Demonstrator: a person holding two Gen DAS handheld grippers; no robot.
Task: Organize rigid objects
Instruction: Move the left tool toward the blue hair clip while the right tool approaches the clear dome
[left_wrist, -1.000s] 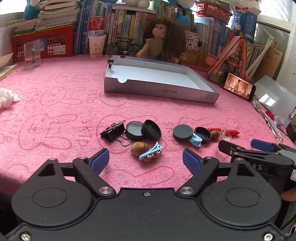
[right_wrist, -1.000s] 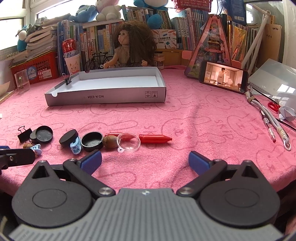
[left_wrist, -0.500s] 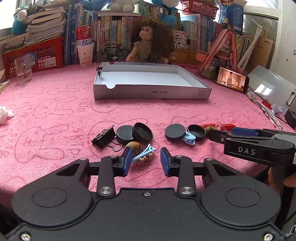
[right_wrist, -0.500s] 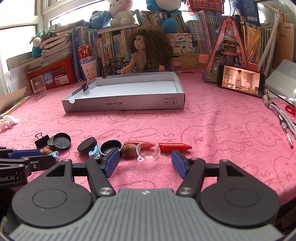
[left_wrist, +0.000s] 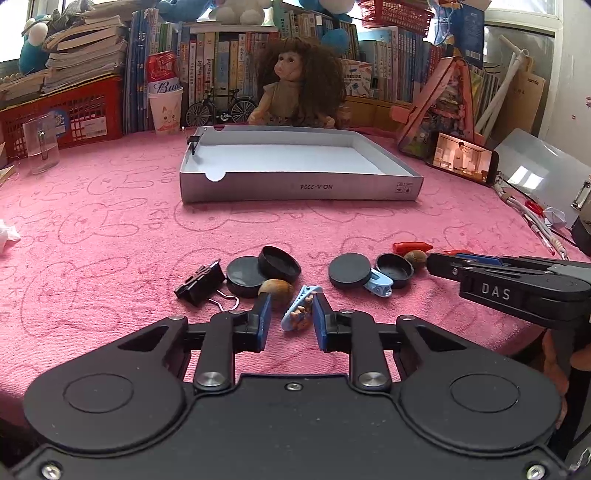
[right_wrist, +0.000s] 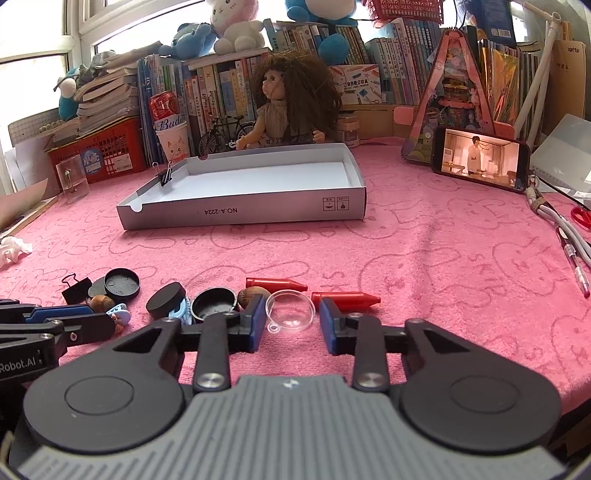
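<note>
Left wrist view shows you the white cardboard tray (left_wrist: 299, 192) well beyond the clutter, holding only a small binder clip (left_wrist: 192, 142) pinched on its far left rim, so in my judgement the sorting has barely begun. Everything else lies on the pink cloth (left_wrist: 110, 229) on the near side of the tray: two black lids (left_wrist: 279, 263), a black binder clip (left_wrist: 199, 281), a brown nut (left_wrist: 275, 291), two red crayons (right_wrist: 345, 298). Your left gripper (left_wrist: 290, 319) has just been closing and sits narrow around the blue hair clip (left_wrist: 299, 307); whether the pads press it, I cannot tell. Your right gripper (right_wrist: 291, 320) has just been closing around the clear plastic dome (right_wrist: 290, 309), a thin, glossy shell with a small loop, pads just beside it.
</note>
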